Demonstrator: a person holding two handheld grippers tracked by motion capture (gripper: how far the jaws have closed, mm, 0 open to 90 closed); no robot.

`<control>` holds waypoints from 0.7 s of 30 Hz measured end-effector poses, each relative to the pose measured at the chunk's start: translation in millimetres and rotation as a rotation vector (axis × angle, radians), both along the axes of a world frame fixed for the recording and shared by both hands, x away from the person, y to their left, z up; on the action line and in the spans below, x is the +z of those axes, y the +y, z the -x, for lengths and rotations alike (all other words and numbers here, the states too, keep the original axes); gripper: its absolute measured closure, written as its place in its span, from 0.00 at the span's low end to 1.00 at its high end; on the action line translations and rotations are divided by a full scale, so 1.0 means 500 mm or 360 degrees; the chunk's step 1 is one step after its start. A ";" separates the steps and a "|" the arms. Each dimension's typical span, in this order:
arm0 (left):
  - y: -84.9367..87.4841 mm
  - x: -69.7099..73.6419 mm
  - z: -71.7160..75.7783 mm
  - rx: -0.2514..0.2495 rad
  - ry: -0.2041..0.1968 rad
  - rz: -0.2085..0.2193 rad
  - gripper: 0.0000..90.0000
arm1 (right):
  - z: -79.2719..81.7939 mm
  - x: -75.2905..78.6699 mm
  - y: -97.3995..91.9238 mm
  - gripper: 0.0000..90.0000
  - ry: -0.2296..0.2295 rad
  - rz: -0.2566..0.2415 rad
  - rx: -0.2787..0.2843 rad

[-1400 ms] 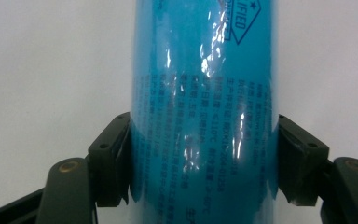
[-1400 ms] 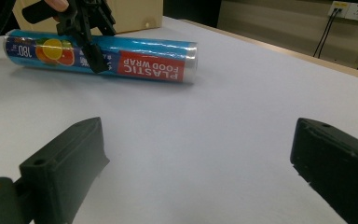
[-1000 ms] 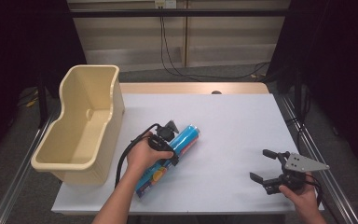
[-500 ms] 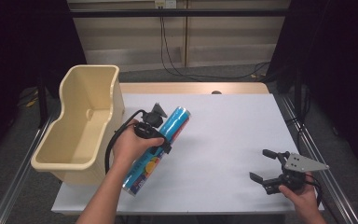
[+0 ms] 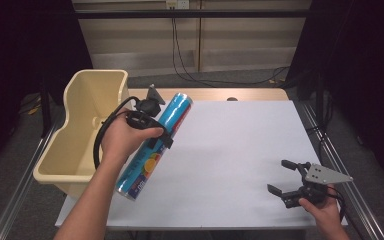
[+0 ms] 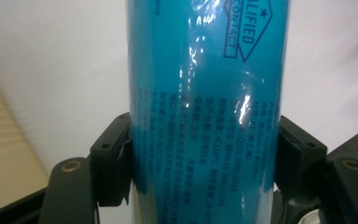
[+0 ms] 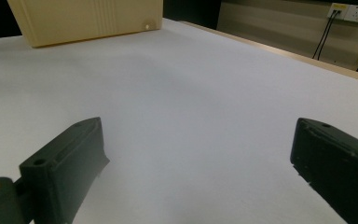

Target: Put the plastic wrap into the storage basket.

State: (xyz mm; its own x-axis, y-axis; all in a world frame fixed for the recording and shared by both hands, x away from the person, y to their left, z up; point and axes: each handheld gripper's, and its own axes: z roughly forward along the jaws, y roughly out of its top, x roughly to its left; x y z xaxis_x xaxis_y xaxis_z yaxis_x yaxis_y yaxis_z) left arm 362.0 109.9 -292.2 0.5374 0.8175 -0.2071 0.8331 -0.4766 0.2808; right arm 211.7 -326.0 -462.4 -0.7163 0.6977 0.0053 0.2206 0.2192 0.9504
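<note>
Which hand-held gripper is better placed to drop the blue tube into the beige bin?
Left hand-held gripper: shut on the blue tube beside the beige bin. Right hand-held gripper is open, far off.

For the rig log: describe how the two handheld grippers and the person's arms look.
Both are black two-jaw tools with blocky jaw pads. The left gripper trails a looping black cable; the right gripper carries a grey three-cornered plate with small holes. The forearms are bare, no sleeves visible.
</note>
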 end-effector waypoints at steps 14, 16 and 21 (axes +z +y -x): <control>0.084 0.093 -0.008 0.0162 0.0019 -0.0020 0.36 | 0.000 0.001 0.001 0.03 0.0005 -0.0019 0.0002; 0.098 0.101 -0.010 0.0191 0.0024 -0.0043 0.36 | 0.000 0.002 0.001 0.03 0.0000 -0.0015 0.0000; 0.137 0.111 -0.013 0.0253 0.0016 -0.0091 0.36 | 0.000 0.001 0.001 0.03 0.0002 -0.0013 -0.0001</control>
